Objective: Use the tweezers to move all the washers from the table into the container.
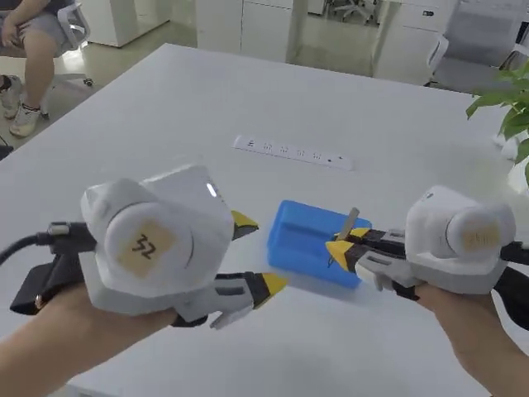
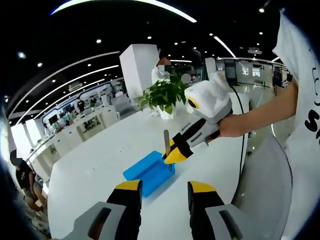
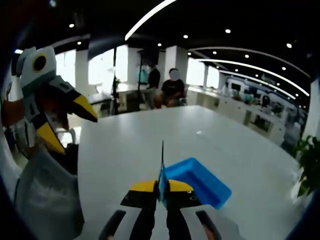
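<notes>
While at container [image 1: 302, 241] edge, tweezers [image 1: 350, 222] unobstructed.

My left tongs [image 1: 259, 253] and right tongs [image 1: 337, 248] are smooth white plastic with yellow tips; the tweezers [image 1: 350, 222] look like dull grey metal; the container [image 1: 302, 240] is smooth blue plastic; the surface [image 1: 165, 116] is white, smooth, softly sheened.

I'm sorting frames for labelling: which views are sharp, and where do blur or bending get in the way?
Head view: evenly lit, but the blue container and the right tool look smeared. Left gripper view: fairly crisp, ceiling lights bent into arcs. Right gripper view: dim and soft, the tweezers just a thin line.
</notes>
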The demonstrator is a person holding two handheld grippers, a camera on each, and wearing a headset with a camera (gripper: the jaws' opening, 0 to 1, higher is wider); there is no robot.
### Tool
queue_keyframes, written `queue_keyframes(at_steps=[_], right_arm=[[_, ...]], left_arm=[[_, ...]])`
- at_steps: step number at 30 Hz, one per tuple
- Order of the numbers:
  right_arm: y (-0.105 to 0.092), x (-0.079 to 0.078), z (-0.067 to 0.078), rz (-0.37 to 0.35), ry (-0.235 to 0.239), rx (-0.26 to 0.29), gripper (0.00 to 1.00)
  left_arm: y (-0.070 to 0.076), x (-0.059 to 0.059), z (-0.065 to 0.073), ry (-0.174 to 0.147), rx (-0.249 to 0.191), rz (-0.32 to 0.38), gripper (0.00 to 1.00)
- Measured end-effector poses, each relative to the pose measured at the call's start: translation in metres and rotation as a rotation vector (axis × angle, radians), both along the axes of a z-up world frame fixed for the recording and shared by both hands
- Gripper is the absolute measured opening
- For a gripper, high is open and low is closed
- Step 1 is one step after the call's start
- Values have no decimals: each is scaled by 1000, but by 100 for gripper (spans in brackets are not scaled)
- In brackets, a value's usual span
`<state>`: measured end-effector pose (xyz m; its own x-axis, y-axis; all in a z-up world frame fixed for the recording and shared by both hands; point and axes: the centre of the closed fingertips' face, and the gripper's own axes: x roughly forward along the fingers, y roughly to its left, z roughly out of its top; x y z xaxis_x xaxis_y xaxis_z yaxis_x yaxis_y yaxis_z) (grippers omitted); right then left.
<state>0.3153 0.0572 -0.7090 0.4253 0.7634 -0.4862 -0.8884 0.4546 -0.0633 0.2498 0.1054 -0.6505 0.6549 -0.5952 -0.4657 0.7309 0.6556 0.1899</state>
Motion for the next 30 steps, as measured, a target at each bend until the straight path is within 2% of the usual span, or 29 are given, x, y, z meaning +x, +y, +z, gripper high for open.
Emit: queue_keyframes(at_steps=[3, 4, 6, 9, 12, 16, 17, 21, 24, 25, 26, 28, 30], right_arm=[[3, -11, 2, 45, 20, 11, 3], [4, -17, 1, 71, 39, 9, 3], [4, -23, 2, 91, 48, 12, 3], [8, -38, 4, 160, 80, 25, 3], [12, -52, 6, 221, 85, 21, 3], [15, -64, 5, 267, 70, -4, 3], [15, -67, 3, 284, 80, -11, 3], [14, -76, 0, 318, 80, -28, 3], [14, -83, -1, 347, 84, -38, 3], [14, -85, -1, 355, 82, -42, 3], [14, -87, -1, 363, 85, -41, 3], [14, -91, -1, 378, 91, -39, 3], [15, -95, -1, 396, 89, -44, 3]], left_arm=[[-7, 2, 9, 26, -75, -34, 29], [-7, 3, 11, 29, -87, -34, 29], [-9, 2, 14, 52, -100, -68, 29], [-15, 1, 18, 80, -127, -128, 26], [-24, -4, 18, 121, -161, -188, 28], [-34, -6, 18, 131, -157, -243, 26], [-36, -6, 17, 131, -155, -254, 25], [-49, -14, 19, 152, -175, -338, 20], [-60, -27, 18, 203, -186, -428, 16], [-62, -30, 18, 227, -191, -443, 16], [-62, -29, 18, 236, -190, -439, 16], [-64, -29, 18, 216, -173, -454, 16], [-65, -29, 16, 218, -155, -462, 16]])
